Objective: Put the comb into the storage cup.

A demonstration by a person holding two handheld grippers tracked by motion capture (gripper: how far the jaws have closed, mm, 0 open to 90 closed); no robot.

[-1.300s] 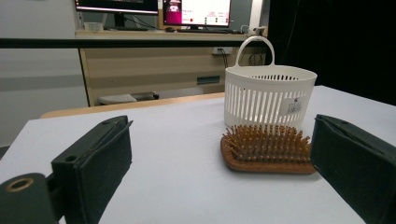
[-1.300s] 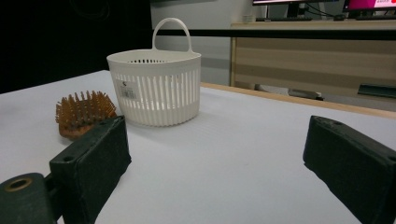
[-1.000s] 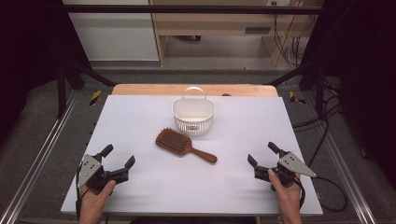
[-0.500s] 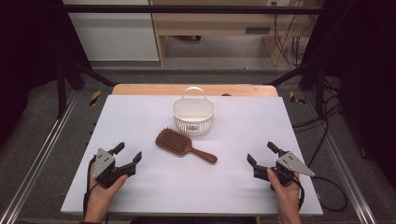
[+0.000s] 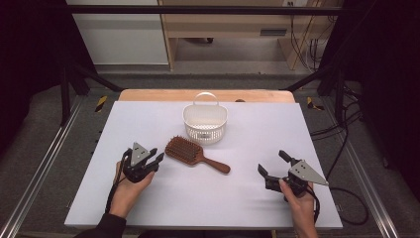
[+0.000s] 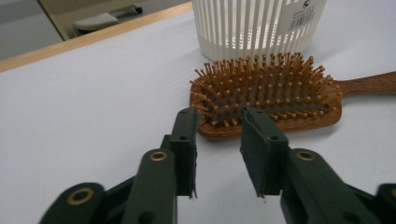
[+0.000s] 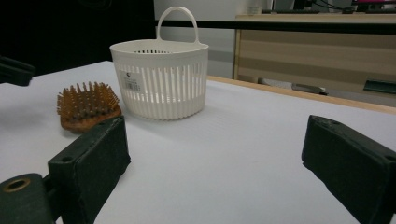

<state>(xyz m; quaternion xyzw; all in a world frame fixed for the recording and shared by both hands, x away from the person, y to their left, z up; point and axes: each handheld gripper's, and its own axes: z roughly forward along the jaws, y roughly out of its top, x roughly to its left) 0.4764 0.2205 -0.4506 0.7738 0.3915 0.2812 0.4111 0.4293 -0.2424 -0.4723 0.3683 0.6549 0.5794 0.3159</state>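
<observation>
A wooden hairbrush (image 5: 185,150) lies bristles-up near the middle of the white table top (image 5: 297,129), its handle pointing right and towards me. Behind it stands a white slatted basket (image 5: 205,124) with a handle. My left gripper (image 5: 154,157) is just left of the brush head, and its jaws have just been closing. In the left gripper view the left gripper (image 6: 219,140) keeps a narrow gap with nothing in it, and the hairbrush (image 6: 266,88) lies just beyond the tips. My right gripper (image 5: 272,162) rests at the front right, wide open and holding nothing.
The right gripper view looks across bare table to the basket (image 7: 161,79) and the hairbrush (image 7: 88,105). A wooden strip (image 5: 148,95) edges the table's far side. Metal frame rails run along both sides, and cables (image 5: 346,129) lie on the floor to the right.
My left gripper has moved right and away from me, up to the brush head, and its jaws have narrowed from wide open. The right gripper has stayed put.
</observation>
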